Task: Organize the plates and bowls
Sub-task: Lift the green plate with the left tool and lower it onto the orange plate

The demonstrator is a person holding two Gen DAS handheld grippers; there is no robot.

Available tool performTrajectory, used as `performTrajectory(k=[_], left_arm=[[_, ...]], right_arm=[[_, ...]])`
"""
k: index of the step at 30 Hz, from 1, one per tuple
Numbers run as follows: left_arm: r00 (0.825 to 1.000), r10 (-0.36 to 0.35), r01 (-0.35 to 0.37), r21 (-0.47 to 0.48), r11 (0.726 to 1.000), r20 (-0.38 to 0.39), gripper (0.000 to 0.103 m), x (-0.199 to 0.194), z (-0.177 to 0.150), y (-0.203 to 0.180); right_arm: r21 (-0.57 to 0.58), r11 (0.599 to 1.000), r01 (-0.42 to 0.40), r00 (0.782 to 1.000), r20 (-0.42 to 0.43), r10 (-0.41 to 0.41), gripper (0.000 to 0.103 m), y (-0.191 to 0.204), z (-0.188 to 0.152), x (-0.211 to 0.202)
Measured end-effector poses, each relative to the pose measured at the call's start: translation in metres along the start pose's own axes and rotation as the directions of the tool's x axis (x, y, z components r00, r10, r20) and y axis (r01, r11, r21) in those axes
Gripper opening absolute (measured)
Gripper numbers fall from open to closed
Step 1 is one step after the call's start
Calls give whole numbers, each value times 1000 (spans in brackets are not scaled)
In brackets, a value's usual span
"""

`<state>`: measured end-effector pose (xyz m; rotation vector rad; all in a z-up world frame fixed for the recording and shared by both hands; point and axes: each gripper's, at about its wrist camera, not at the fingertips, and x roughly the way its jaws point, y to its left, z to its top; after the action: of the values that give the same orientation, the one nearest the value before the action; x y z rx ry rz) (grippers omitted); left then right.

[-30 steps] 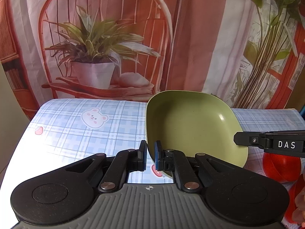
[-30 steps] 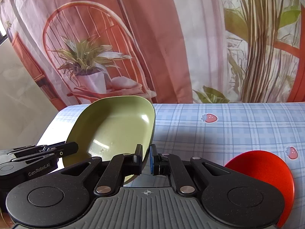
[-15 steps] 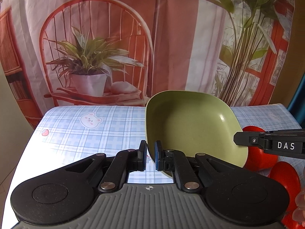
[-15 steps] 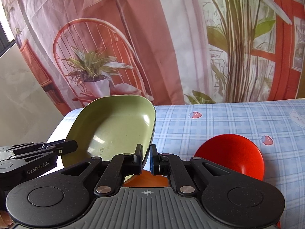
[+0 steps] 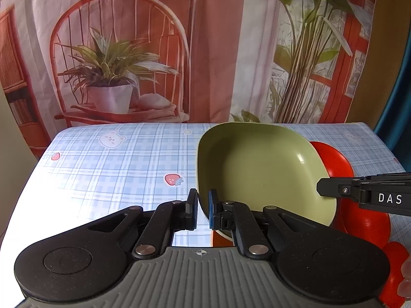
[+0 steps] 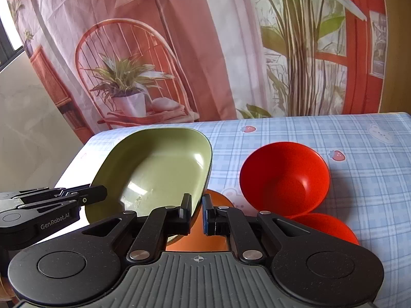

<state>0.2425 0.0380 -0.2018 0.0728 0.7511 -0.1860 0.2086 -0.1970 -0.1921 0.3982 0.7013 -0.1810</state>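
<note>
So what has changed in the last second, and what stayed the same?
Both tools carried the green plate toward the red dishes: the red bowl, earlier mostly cut off at the view's edge, is now fully visible beside it, with an orange dish showing under it. Unchanged: the left tool and right tool each still pinch the plate's rim, and it remains lifted and tilted.
</note>
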Motion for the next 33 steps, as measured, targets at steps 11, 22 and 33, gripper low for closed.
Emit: performTrajectory(k=[11, 22, 33], left_arm=[[1000, -15, 15, 30, 999, -20, 9, -6, -16, -10], [999, -7, 10, 47, 999, -53, 10, 1, -27, -13], [998, 4, 1, 76, 997, -70, 10, 11, -31, -18]], right_arm=[[6, 1000, 16, 999, -38, -16, 8, -6, -26, -4], [-2, 999, 32, 997, -66, -32, 8, -9, -36, 1], [3, 999, 53, 994, -94, -53, 8, -13, -41, 11]])
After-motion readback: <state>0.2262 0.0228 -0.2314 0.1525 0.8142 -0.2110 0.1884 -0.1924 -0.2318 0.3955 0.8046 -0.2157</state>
